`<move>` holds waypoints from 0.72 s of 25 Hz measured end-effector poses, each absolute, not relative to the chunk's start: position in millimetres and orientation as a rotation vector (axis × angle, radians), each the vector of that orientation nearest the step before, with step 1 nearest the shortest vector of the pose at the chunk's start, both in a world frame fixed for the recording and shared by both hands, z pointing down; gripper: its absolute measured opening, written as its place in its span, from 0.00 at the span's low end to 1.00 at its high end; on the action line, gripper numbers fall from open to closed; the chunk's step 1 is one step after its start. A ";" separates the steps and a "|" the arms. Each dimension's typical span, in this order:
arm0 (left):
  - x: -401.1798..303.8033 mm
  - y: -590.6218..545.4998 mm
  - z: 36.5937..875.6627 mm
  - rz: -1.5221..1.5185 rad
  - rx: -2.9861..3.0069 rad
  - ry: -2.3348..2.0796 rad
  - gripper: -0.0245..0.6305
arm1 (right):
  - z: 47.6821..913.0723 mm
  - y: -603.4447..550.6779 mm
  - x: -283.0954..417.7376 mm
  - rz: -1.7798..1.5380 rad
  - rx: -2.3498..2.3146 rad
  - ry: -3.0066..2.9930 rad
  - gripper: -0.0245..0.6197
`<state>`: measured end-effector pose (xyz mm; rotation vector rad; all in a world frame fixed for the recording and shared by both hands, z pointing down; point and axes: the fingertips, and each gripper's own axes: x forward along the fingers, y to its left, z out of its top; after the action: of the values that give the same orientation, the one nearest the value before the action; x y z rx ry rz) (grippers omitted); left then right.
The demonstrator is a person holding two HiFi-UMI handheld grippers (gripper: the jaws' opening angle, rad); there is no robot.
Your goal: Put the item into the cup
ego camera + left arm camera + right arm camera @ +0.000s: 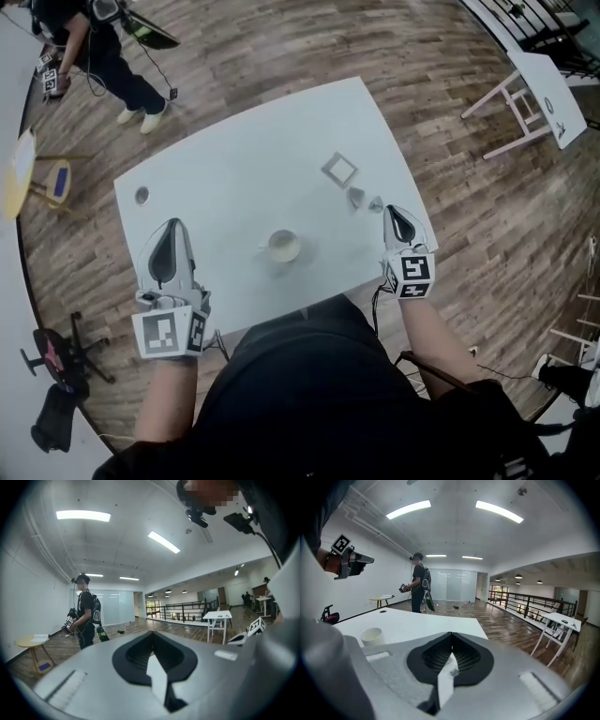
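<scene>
A white cup (283, 246) stands upright near the front middle of the white table (234, 159); it also shows at the left of the right gripper view, cup (371, 635). Two small grey items (356, 197) (376, 203) lie to its right, behind them a square grey frame (339, 169). My right gripper (393, 209) hovers at the table's right edge, just beside the nearer grey item, jaws shut with nothing between them (451, 634). My left gripper (172, 225) sits over the table's front left, jaws closed together and empty (151, 633).
A small dark disc (142, 195) lies on the table's far left. A person (103, 52) stands beyond the table with grippers in hand. A round yellow side table (33, 178) is at left, a white trestle stand (530, 94) at right, a chair base (61, 361) by my left.
</scene>
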<state>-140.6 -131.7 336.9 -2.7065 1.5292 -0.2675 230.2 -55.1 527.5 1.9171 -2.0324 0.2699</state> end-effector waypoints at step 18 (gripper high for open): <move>-125.2 -122.9 357.8 -0.402 -2.741 1.640 0.05 | 602.6 -67.6 232.2 0.335 1.733 -1.985 0.19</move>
<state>-125.2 -122.9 357.8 -2.7409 1.6402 -0.4021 232.2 -67.6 602.6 1.7332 -1.9849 0.3347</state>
